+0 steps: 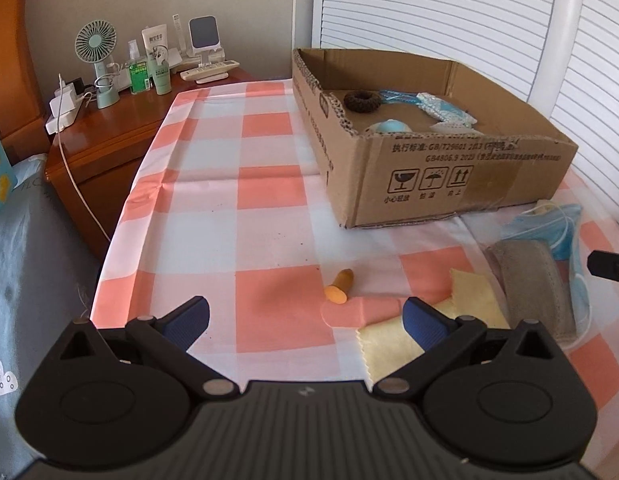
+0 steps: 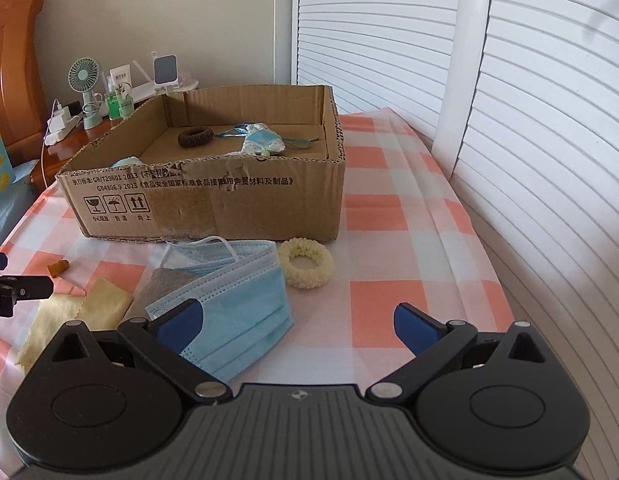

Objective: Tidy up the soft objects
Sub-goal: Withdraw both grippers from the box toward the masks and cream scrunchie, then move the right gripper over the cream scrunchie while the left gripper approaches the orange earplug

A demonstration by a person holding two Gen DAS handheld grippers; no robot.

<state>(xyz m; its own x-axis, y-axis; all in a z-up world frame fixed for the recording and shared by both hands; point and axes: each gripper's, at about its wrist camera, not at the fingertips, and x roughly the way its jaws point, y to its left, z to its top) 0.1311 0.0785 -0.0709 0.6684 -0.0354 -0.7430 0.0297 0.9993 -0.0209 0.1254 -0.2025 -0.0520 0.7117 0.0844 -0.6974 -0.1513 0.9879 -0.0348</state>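
Left wrist view. The left gripper [image 1: 305, 322] hangs over the near part of the checked cloth [image 1: 213, 208], jaws spread wide, nothing between them. An orange earplug [image 1: 339, 287] lies on the cloth just ahead, between the two fingertips' lines and apart from both. A yellow cloth [image 1: 393, 344] lies under and beside the right finger; whether they touch cannot be told. A grey pad [image 1: 533, 284] sits next right, partly on a blue mask [image 1: 565, 236] near the table's right edge. The box [image 1: 449, 176] stands at the far right of the table. It holds a dark scrunchie [image 1: 363, 101], a pale blue round item [image 1: 391, 126] and a lace sachet [image 1: 445, 112]. A nightstand [image 1: 109, 136] with a fan [image 1: 96, 60] stands beyond the left edge.

Right wrist view. The right gripper [image 2: 297, 324] is held low over the near edge, jaws wide apart and holding nothing. The mask [image 2: 237, 300] lies beneath the left finger, its folded corner reaching toward the camera. A cream scrunchie [image 2: 306, 263] rests just right of the mask, close before the box [image 2: 213, 200]. The pad [image 2: 165, 284] shows from under the mask, the yellow cloth [image 2: 81, 312] to its left, the earplug [image 2: 58, 268] farther left. The left gripper's tip [image 2: 25, 286] enters at the left edge. The dark scrunchie [image 2: 195, 137] and sachet [image 2: 261, 142] lie inside the box.
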